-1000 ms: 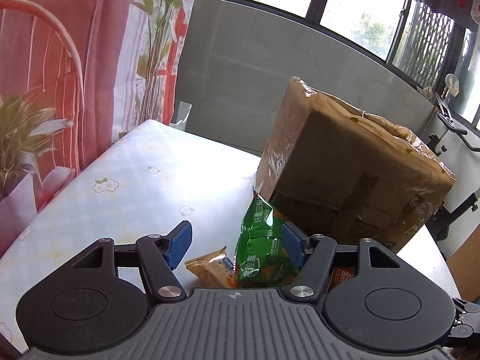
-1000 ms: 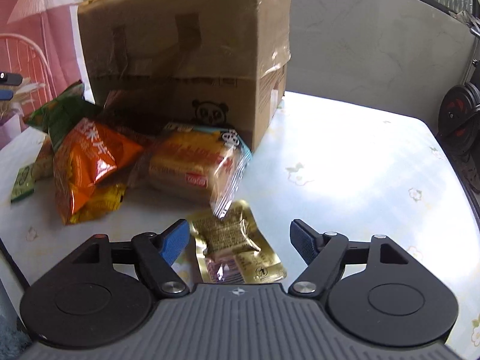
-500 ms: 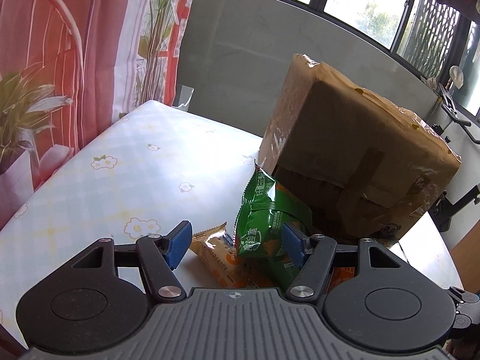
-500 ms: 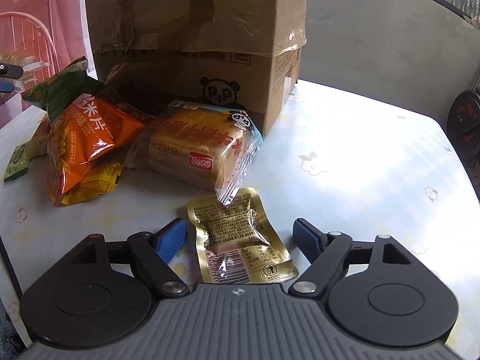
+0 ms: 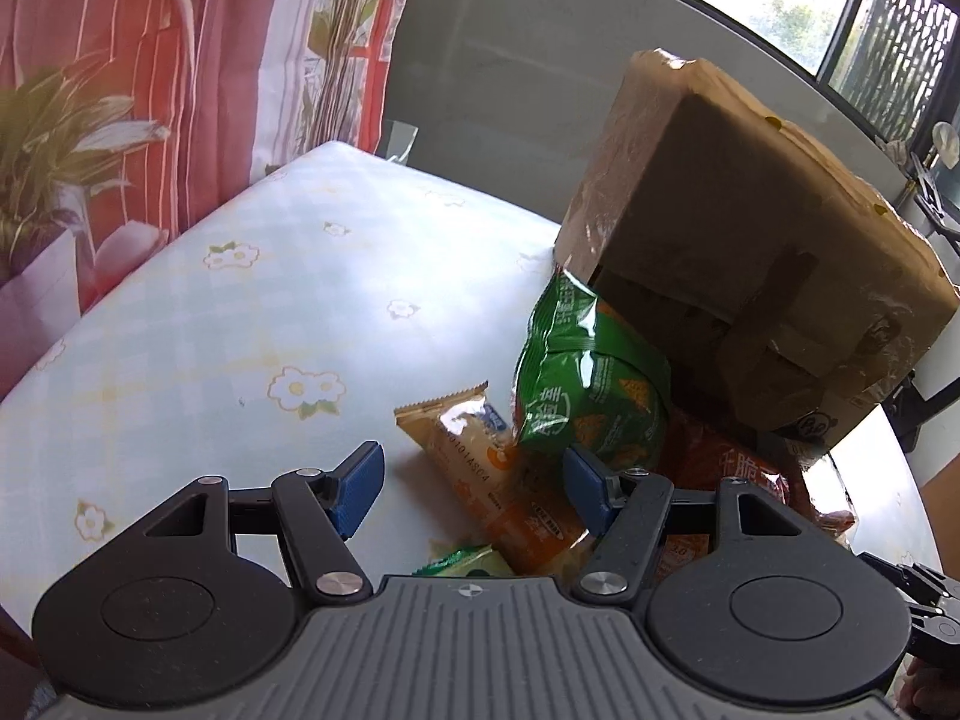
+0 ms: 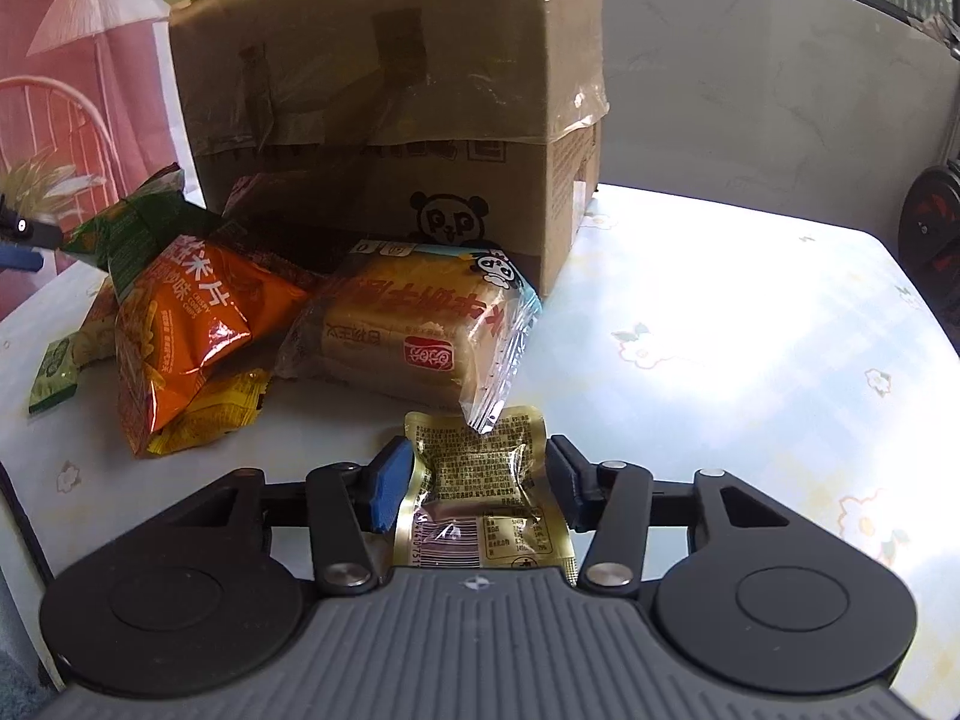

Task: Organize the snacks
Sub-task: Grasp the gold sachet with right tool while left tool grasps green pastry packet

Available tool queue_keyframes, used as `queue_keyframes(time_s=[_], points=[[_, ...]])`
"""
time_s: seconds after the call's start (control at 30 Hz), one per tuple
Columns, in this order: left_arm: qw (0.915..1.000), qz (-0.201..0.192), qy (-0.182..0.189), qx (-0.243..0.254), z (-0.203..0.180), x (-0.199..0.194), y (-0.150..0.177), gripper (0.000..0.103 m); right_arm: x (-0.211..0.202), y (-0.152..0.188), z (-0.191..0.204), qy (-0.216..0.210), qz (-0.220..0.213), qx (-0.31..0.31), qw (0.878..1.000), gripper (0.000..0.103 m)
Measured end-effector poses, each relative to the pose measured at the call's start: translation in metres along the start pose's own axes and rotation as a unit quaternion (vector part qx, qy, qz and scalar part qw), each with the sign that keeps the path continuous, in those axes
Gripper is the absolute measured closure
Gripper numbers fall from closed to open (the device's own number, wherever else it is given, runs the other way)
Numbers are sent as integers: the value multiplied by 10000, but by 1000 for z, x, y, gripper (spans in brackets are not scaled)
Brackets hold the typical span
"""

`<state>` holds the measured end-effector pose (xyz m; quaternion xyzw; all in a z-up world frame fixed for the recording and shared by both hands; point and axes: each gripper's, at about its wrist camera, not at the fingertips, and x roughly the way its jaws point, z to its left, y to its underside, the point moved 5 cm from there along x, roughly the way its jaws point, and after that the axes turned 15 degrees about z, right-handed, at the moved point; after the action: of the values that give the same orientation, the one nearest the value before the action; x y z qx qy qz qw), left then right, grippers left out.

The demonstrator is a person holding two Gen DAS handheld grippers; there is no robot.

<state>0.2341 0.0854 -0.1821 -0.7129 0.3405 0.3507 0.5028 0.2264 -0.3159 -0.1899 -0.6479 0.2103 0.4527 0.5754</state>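
Note:
A gold foil snack packet (image 6: 480, 480) lies flat on the table between the fingers of my right gripper (image 6: 477, 489), whose jaws have narrowed to its two side edges. Behind it lie a clear-wrapped bread loaf (image 6: 414, 330), an orange chip bag (image 6: 186, 324), a yellow packet (image 6: 210, 414) and a green bag (image 6: 132, 228). My left gripper (image 5: 474, 483) is open above a small orange wafer packet (image 5: 474, 450), beside the green chip bag (image 5: 588, 390). A small green packet (image 5: 462, 564) lies under it.
A large taped cardboard box (image 6: 390, 90) stands on the floral tablecloth (image 6: 750, 330) behind the snacks; it also shows in the left wrist view (image 5: 750, 240). A red curtain (image 5: 150, 60) and potted plants stand to the left. Bare tablecloth (image 5: 240, 312) lies left of the pile.
My right gripper has closed in from wide open onto the sides of the gold packet. My left gripper has pulled back and tilted, bringing more of the wafer packet into view.

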Motion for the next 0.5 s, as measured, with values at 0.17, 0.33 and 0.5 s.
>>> queue_keyframes(time_s=[0.17, 0.33, 0.5], points=[[9991, 380, -126, -113, 1, 16, 18, 35, 0, 3, 1, 73, -71, -31, 9999, 52], [9971, 723, -202, -125, -3, 33, 29, 35, 2, 2, 1, 44, -62, -46, 10000, 50], [9975, 614, -360, -41, -10, 32, 33, 35, 2, 2, 0, 21, -56, -31, 10000, 50]])
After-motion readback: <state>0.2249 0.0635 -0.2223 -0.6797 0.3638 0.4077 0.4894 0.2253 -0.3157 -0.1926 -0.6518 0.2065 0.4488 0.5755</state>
